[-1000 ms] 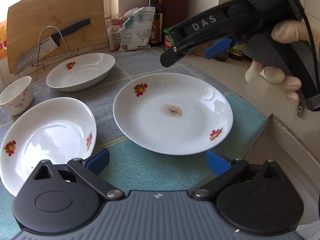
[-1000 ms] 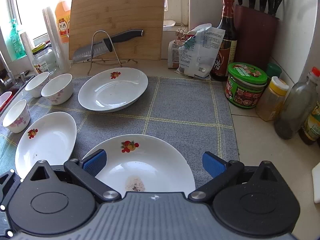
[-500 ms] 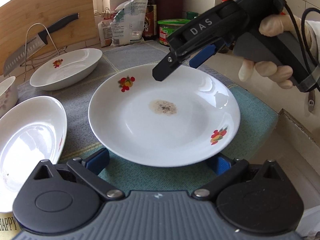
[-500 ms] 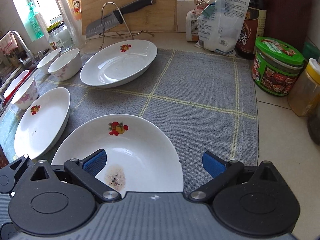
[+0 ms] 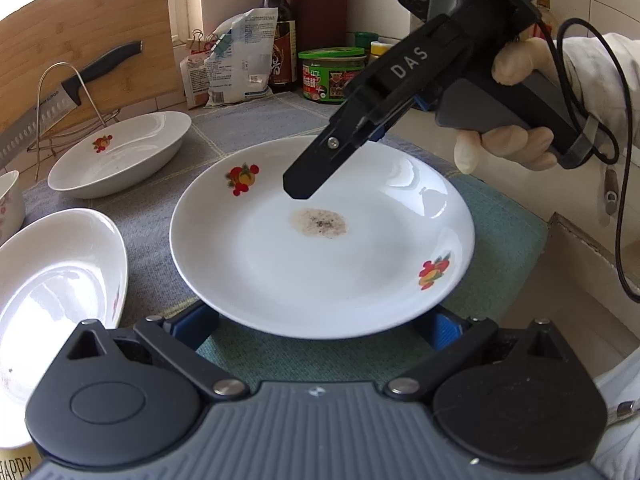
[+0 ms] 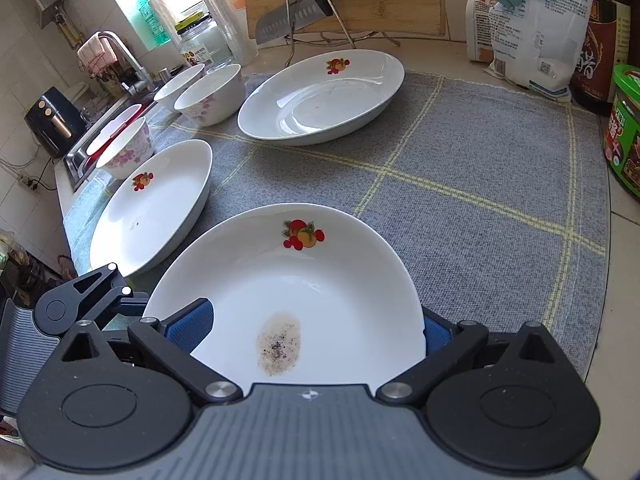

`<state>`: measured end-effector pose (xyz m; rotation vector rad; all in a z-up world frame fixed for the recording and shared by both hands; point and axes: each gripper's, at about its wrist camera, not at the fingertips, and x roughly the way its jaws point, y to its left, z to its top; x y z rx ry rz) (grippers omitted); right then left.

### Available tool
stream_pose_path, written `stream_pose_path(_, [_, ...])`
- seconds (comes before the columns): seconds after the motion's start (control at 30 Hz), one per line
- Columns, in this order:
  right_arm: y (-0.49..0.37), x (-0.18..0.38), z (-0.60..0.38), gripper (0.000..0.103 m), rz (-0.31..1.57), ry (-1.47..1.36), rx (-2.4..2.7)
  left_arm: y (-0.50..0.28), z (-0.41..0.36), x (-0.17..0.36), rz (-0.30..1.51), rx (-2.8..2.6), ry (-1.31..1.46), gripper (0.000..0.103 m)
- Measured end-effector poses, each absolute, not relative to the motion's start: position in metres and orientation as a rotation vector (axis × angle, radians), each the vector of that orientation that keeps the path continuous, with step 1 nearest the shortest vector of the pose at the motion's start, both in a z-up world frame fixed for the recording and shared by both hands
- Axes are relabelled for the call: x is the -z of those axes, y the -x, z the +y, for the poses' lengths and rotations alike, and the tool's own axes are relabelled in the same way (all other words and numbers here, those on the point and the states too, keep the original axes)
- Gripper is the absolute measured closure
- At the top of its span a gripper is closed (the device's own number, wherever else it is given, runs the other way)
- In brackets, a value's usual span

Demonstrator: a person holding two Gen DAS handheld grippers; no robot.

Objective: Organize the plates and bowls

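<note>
A white plate with fruit prints and a brown stain (image 5: 320,248) lies on the mat, also in the right wrist view (image 6: 296,292). My left gripper (image 5: 320,326) is open, its blue pads at the plate's near rim, under its edge. My right gripper (image 6: 312,330) is open over the plate, one finger (image 5: 312,172) hanging above the centre, the rim between its pads. Two more fruit plates lie left (image 6: 152,204) and far (image 6: 320,96). Floral bowls (image 6: 210,94) stand far left.
A knife on a wire rack (image 6: 320,0) and a bamboo board stand at the back. A food bag (image 6: 532,28), sauce bottle and green-lidded jar (image 5: 332,74) line the right. A sink (image 6: 100,136) is at the left. The counter edge drops off at the right (image 5: 580,240).
Both grippers closed in on the stained plate. The left one moved forward to its near rim; the right one lowered over it from the other side.
</note>
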<state>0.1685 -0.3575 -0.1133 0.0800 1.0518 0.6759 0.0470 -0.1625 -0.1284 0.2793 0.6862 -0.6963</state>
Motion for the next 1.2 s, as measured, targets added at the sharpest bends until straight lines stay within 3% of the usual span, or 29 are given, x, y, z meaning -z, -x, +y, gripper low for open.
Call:
stream_pose_path(0.2, [-0.174, 0.114, -0.364, 0.005, 1.059, -0.107, -0.714, -0.046, -0.165, 0.126, 0.676, 0.704, -0.312, 0.000])
stream_pose_path(0.7, [-0.181, 0.107, -0.376, 0.005, 1.042, -0.120, -0.708, -0.055, -0.172, 0.117, 0.683, 0.696, -0.308, 0.001])
stream_pose_path(1.2, [-0.216, 0.091, -0.426, 0.005, 0.953, -0.107, -0.622, -0.114, -0.215, 0.119, 0.637, 0.748, -0.336, 0.001])
